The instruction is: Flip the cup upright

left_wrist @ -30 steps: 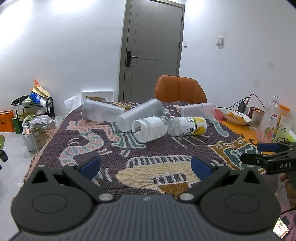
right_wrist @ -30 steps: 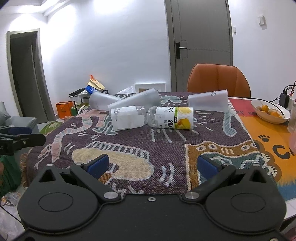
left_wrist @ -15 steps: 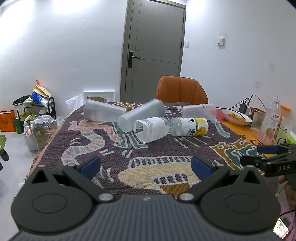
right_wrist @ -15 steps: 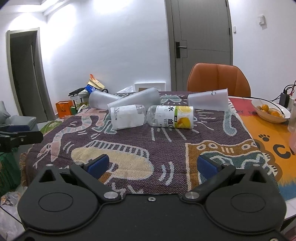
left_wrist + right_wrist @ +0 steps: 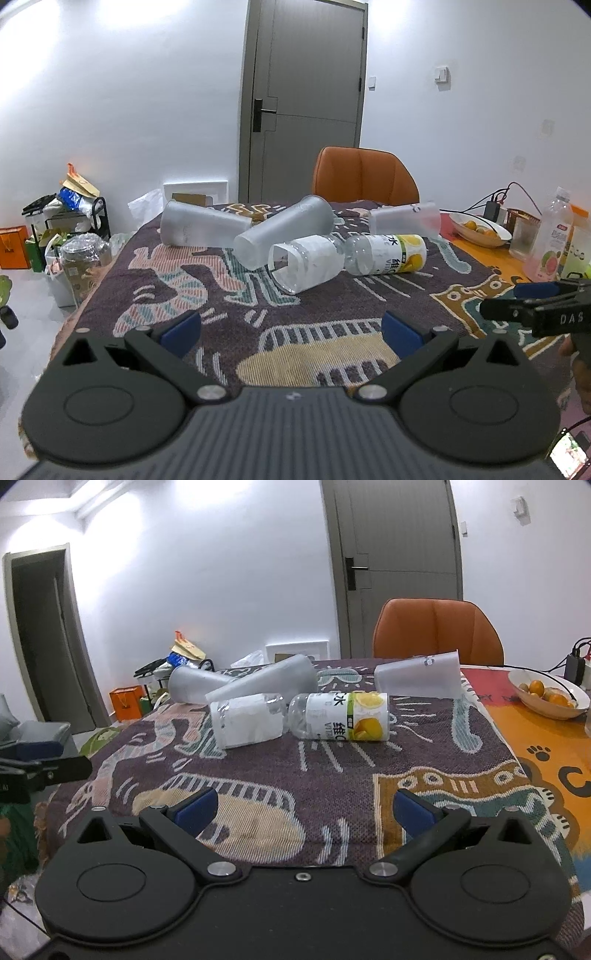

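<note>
left tool (image 5: 291, 329) spread, empty, over near table edge | frosted plastic cups (image 5: 284, 230) lying on sides, clustered toward far edge with cut clear bottles (image 5: 386, 254) | bare patterned cloth (image 5: 314, 306) between | right tool (image 5: 303, 809) spread, empty

Lying on the patterned rug are three frosted plastic cups (image 5: 207, 228) (image 5: 286, 230) (image 5: 404, 219) and two cut bottle pieces (image 5: 308, 262) (image 5: 386, 254), with one orange chair (image 5: 364, 179), one fruit bowl (image 5: 480, 229) and one juice bottle (image 5: 552, 240) nearby.
</note>
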`<move>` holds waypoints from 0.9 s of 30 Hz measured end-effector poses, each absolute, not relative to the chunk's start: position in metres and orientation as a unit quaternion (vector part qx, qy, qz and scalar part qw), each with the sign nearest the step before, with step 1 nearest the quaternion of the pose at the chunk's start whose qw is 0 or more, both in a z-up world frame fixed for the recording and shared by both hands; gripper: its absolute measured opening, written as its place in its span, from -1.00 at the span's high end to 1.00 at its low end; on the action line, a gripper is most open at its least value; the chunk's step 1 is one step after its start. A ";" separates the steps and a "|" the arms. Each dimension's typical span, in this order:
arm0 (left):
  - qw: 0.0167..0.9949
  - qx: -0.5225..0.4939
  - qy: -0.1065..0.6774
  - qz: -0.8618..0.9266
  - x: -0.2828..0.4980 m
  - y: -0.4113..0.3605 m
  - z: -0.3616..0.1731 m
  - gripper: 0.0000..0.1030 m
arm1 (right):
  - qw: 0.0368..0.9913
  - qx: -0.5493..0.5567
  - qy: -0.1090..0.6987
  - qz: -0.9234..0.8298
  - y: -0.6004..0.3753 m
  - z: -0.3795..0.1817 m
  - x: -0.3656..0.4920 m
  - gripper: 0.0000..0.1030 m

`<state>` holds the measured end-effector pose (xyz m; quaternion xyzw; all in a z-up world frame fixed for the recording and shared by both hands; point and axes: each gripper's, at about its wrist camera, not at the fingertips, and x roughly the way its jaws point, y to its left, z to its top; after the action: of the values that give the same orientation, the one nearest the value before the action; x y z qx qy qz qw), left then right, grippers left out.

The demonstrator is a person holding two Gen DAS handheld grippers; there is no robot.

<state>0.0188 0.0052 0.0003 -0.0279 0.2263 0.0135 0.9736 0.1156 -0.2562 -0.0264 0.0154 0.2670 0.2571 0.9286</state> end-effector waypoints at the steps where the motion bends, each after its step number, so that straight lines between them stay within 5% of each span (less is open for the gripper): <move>1: 0.973 -0.027 0.227 0.011 0.023 0.006 0.000 -0.99 | 0.928 0.020 0.269 0.255 -0.256 -0.027 0.120 -1.00; 27: 0.959 0.018 0.280 -0.051 0.171 0.025 0.018 -0.76 | 0.918 0.103 0.308 0.225 -0.253 -0.040 0.216 -1.00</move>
<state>0.1713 0.0252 0.0176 0.0182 0.2796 -0.0505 0.9586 0.2163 -0.2526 -0.0397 0.1028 0.3083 0.2253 0.9185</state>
